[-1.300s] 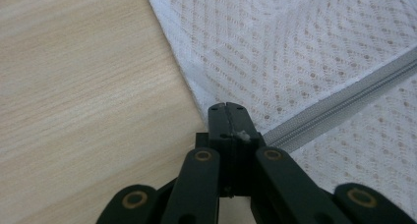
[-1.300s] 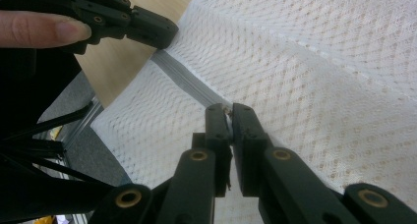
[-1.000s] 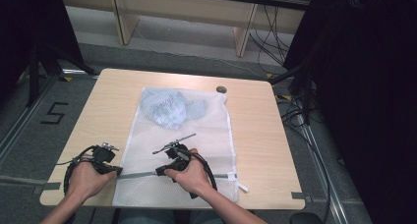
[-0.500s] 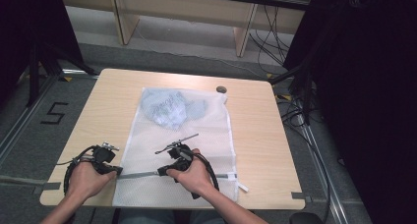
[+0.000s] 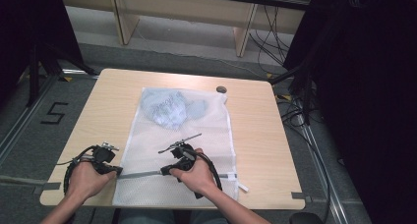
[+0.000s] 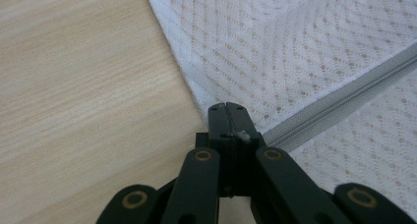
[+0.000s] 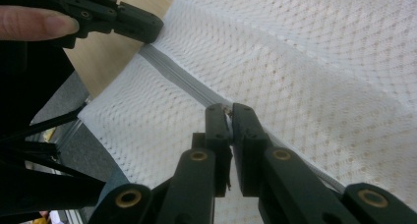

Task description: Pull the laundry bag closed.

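A white mesh laundry bag [image 5: 192,135] lies flat on the wooden table [image 5: 255,130], with a pale blue garment [image 5: 169,108] bunched inside its far end. A grey zipper [image 5: 140,174] runs across the bag's near end. My left gripper [image 5: 117,171] is shut on the bag's left edge, right where the zipper [image 6: 344,98] ends; its tips [image 6: 227,108] pinch the mesh hem. My right gripper [image 5: 164,171] sits farther along the zipper [image 7: 177,79], jaws closed on the small zipper pull [image 7: 227,109]. The left gripper [image 7: 147,30] also appears at the top left of the right gripper view.
A small dark round object [image 5: 221,89] rests on the table near the bag's far right corner. A white tab [image 5: 242,187] sticks out at the bag's near right corner. The table's near edge lies just under both hands.
My right hand has crept slightly to the right along the zipper. The left gripper and the bag have stayed where they were.
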### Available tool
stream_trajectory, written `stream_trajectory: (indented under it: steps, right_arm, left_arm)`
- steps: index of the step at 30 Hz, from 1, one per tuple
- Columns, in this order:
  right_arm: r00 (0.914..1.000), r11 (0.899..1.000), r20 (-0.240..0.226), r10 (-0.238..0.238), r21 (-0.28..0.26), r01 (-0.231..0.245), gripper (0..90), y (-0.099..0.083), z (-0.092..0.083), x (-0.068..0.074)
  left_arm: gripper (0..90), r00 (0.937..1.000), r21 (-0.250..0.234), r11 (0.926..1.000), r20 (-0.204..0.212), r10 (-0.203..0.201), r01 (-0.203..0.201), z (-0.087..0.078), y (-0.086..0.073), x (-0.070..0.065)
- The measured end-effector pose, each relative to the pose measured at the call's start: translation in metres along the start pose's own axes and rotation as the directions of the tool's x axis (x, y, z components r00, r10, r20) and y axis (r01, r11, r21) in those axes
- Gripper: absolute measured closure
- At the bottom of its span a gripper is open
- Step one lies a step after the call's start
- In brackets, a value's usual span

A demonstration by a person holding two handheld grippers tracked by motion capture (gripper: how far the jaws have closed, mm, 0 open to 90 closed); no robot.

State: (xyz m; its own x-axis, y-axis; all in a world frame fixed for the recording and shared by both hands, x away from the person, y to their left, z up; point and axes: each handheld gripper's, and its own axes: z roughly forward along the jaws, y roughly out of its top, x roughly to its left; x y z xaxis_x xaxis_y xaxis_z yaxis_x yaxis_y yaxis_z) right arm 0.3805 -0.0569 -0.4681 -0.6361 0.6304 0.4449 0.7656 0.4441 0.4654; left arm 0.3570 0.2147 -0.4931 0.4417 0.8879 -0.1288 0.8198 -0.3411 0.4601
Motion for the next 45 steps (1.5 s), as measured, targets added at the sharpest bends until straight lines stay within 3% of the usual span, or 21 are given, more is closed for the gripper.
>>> stream_trajectory:
  steps: [1,2,3,6,7,8,10,13,15,18,21,23,29,35,37,39,45]
  right_arm:
    - [0.9999,1.000,-0.001,0.011,0.005,-0.011,86.9,0.000,-0.001,0.000]
    - [0.9993,0.999,-0.004,-0.037,-0.014,0.037,86.9,0.000,0.000,-0.003]
    - [0.9993,0.999,-0.004,-0.037,-0.014,0.037,86.9,0.000,0.000,-0.003]
    - [1.0000,1.000,0.001,0.003,-0.004,-0.003,86.9,-0.001,-0.002,-0.002]
    - [0.9999,1.000,0.001,0.011,0.004,-0.011,86.9,-0.002,-0.003,-0.002]
    - [1.0000,1.000,-0.002,0.009,0.002,-0.009,86.9,-0.002,-0.003,-0.002]
    - [0.9999,1.000,0.005,0.013,0.004,-0.013,86.9,-0.002,-0.004,-0.002]
    - [1.0000,1.000,0.007,0.000,-0.007,0.000,86.9,-0.001,-0.003,-0.004]
    - [0.9997,1.000,0.021,0.008,-0.004,-0.008,86.9,-0.002,-0.003,-0.003]
    - [0.9999,1.000,0.002,0.014,0.007,-0.014,86.9,-0.002,-0.006,-0.004]
    - [0.9999,1.000,0.012,-0.001,-0.003,0.001,86.9,-0.002,-0.007,-0.006]
    - [0.9996,1.000,0.013,0.025,0.009,-0.025,86.9,-0.003,-0.008,-0.005]
    - [0.9999,1.000,0.003,-0.011,-0.011,0.011,86.9,-0.003,-0.009,-0.008]
    - [0.9998,1.000,0.017,0.005,-0.011,-0.005,86.9,-0.004,-0.012,-0.009]
    - [0.9989,1.000,0.036,0.029,0.002,-0.029,86.9,-0.004,-0.013,-0.009]
    - [0.9999,1.000,0.013,0.006,-0.010,-0.006,86.9,-0.004,-0.013,-0.010]
    - [0.9997,1.000,0.021,0.009,-0.005,-0.009,86.9,-0.005,-0.014,-0.011]
  left_arm:
    - [90.0,1.0000,0.007,1.0000,0.003,-0.002,0.002,0.000,0.000,0.000]
    - [90.0,1.0000,0.015,0.9999,0.006,0.002,-0.002,0.000,0.001,0.001]
    - [90.0,1.0000,0.015,0.9999,0.006,0.002,-0.002,0.000,0.001,0.001]
    - [90.0,0.9998,0.025,0.9996,0.016,0.015,-0.015,-0.001,0.001,0.002]
    - [90.0,1.0000,0.015,0.9999,0.006,0.002,-0.002,0.000,0.001,0.001]
    - [90.0,0.9998,0.028,0.9995,0.013,0.017,-0.017,-0.001,0.001,0.002]
    - [90.0,1.0000,0.015,0.9999,0.006,0.001,-0.001,0.000,0.001,0.001]
    - [90.0,0.9998,0.026,0.9995,0.013,0.018,-0.018,-0.002,0.001,0.002]
    - [90.0,0.9998,0.021,0.9997,0.012,0.013,-0.014,-0.001,0.001,0.001]
    - [90.0,0.9998,0.021,0.9997,0.010,0.015,-0.015,-0.001,0.001,0.001]
    - [90.0,0.9998,0.020,0.9997,0.009,0.015,-0.015,-0.001,0.001,0.001]
    - [90.0,0.9998,0.019,0.9997,0.010,0.015,-0.015,-0.001,0.001,0.001]
    - [90.0,0.9999,0.026,0.9995,0.005,0.016,-0.016,-0.002,0.001,0.001]
    - [90.0,0.9999,0.024,0.9996,0.005,0.014,-0.015,-0.002,0.001,0.001]
    - [90.0,0.9999,0.024,0.9996,0.004,0.016,-0.016,-0.002,0.001,0.001]
    - [90.0,0.9998,0.025,0.9995,0.004,0.018,-0.018,-0.002,0.001,0.001]
    - [90.0,0.9999,0.025,0.9996,0.005,0.014,-0.014,-0.002,0.001,0.001]
